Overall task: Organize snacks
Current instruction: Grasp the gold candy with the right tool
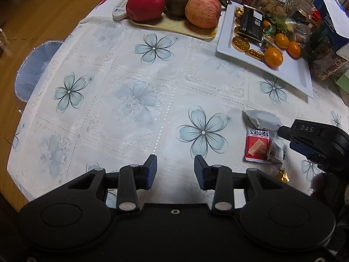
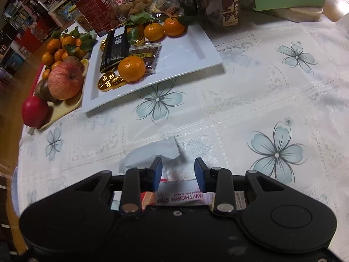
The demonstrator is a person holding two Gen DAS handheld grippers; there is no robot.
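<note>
The hawthorn strip packet (image 1: 257, 145) lies near the tabletop's near right edge, beside a white wrapper (image 1: 261, 119); light, crinkly, slippery film, best pinched across its flat middle; right gripper (image 2: 178, 171) hovers open over it; left gripper (image 1: 175, 170) stands wide, empty.

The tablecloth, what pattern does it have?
White lace-look tablecloth printed with pale blue five-petal flowers outlined in black; clearest in the left wrist view.

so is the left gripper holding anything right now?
No. In the left wrist view the left gripper is open with only bare tablecloth between its fingers; the red hawthorn snack packet lies off to its right.
</note>
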